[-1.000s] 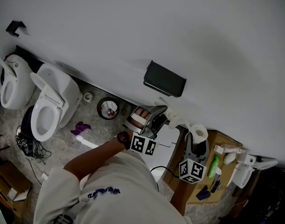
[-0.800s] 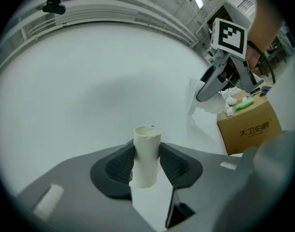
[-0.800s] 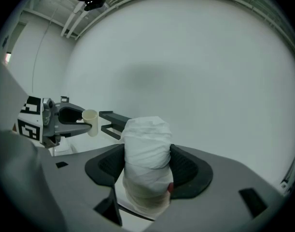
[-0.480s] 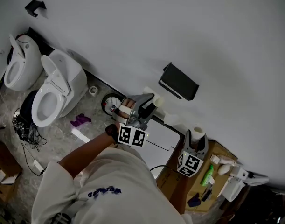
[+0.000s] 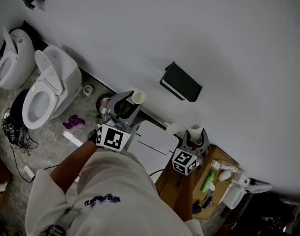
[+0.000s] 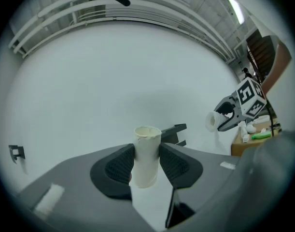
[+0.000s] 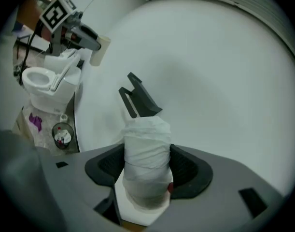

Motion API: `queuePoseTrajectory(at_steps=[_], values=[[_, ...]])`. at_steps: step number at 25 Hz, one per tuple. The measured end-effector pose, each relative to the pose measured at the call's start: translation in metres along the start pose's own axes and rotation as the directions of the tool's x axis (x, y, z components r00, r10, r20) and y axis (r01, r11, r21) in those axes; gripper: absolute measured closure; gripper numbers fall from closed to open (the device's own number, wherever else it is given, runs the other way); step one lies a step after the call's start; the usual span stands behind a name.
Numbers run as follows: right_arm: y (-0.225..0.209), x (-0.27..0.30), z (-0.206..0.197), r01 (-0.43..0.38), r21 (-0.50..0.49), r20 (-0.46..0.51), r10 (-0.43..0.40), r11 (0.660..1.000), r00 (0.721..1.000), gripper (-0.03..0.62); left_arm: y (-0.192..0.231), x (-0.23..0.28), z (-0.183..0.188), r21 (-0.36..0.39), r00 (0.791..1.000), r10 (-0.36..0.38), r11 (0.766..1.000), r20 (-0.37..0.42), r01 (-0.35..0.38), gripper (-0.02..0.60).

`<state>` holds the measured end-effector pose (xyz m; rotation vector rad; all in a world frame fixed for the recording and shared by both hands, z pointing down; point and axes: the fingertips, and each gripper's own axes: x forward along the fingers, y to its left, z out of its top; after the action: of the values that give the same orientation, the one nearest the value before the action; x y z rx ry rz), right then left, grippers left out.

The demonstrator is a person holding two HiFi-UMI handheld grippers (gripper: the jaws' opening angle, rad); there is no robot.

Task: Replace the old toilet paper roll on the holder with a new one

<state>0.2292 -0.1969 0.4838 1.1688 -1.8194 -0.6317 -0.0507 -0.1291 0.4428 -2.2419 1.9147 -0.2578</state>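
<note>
The holder [image 5: 181, 82] hangs on the wall [image 5: 223, 38]. Left of it, the tube [image 5: 139, 97] sits clamped in your left gripper [image 5: 131, 103]; below it, the roll [image 5: 195, 131] sits clamped in your right gripper [image 5: 193, 138], beside the box [image 5: 217, 162]. Two toilets [image 5: 47, 90] stand along the wall far left, the bin [image 5: 102, 102] between them and your left gripper.

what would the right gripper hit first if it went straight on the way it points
Most likely the black holder on the wall, which sits just past the roll that the right gripper holds. Depth is unclear; it might slip beside it and meet bare wall.
</note>
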Motion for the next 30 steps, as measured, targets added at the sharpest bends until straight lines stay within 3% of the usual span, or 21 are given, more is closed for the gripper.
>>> queuePoseTrajectory(at_steps=[3,10,20,30], values=[[0.005,0.012,-0.005,0.016,-0.123,-0.012,-0.018,0.992,1.0,0.31,0.004,-0.012,-0.008,-0.03,1.0,0.006,1.0,-0.004,-0.006,0.411],[0.011,0.036,0.0,0.05,-0.337,0.026,-0.043,0.94,0.999,0.312,0.02,-0.021,-0.005,-0.013,0.998,0.056,0.998,0.009,-0.056,0.411],[0.014,0.053,0.019,0.13,-0.46,0.099,-0.095,0.878,0.991,0.312,0.034,-0.035,-0.012,-0.043,0.994,0.105,0.993,-0.01,-0.106,0.411],[0.022,0.073,0.021,0.146,-0.482,0.091,-0.116,0.864,0.989,0.312,0.046,-0.031,-0.012,-0.086,0.992,0.123,0.989,-0.001,-0.123,0.411]])
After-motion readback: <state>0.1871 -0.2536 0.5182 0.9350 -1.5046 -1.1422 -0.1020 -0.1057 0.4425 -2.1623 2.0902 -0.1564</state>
